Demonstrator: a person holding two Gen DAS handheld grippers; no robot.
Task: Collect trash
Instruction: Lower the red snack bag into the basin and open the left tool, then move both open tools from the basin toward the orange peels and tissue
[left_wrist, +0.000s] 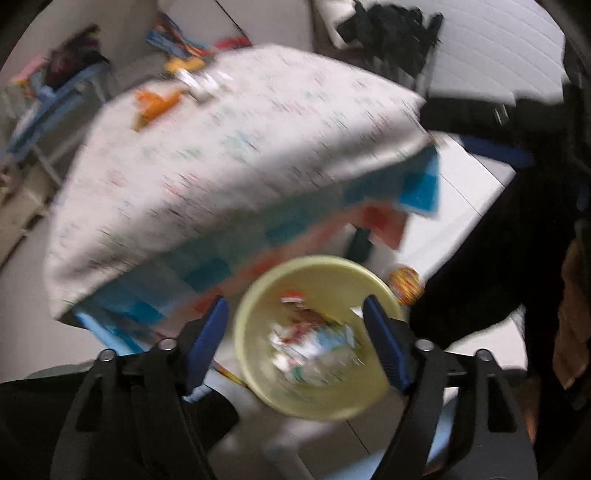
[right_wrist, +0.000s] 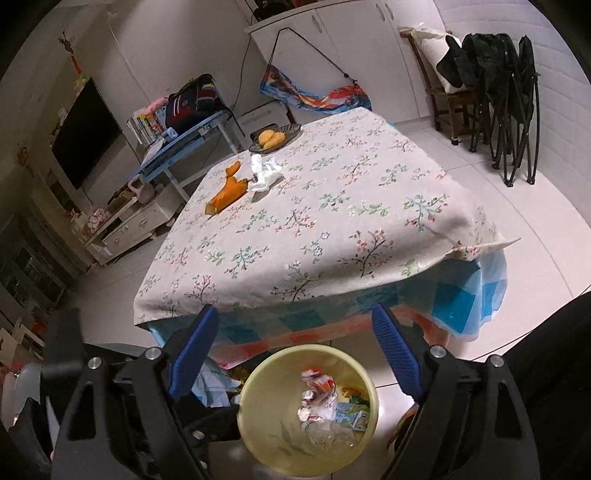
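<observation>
A pale yellow bin (left_wrist: 258, 387) (right_wrist: 255, 435) stands on the floor by the table's near edge, with crumpled wrappers (left_wrist: 314, 347) (right_wrist: 325, 402) inside. My left gripper (left_wrist: 295, 310) hangs open above the bin with nothing between its blue pads; this view is blurred. My right gripper (right_wrist: 293, 317) is open too, empty, over the bin's far rim and the table edge. On the flowered tablecloth (right_wrist: 332, 221) far side lie orange peel (right_wrist: 227, 194) (left_wrist: 155, 105) and crumpled white tissue (right_wrist: 264, 171) (left_wrist: 199, 83).
A dark dish of yellow fruit (right_wrist: 273, 138) sits at the table's far edge. A blue side desk (right_wrist: 184, 147) stands beyond on the left, folded black chairs (right_wrist: 506, 103) at the right. A colourful ball (left_wrist: 404, 286) lies on the floor by the bin. A dark sleeve (left_wrist: 498, 258) fills the right.
</observation>
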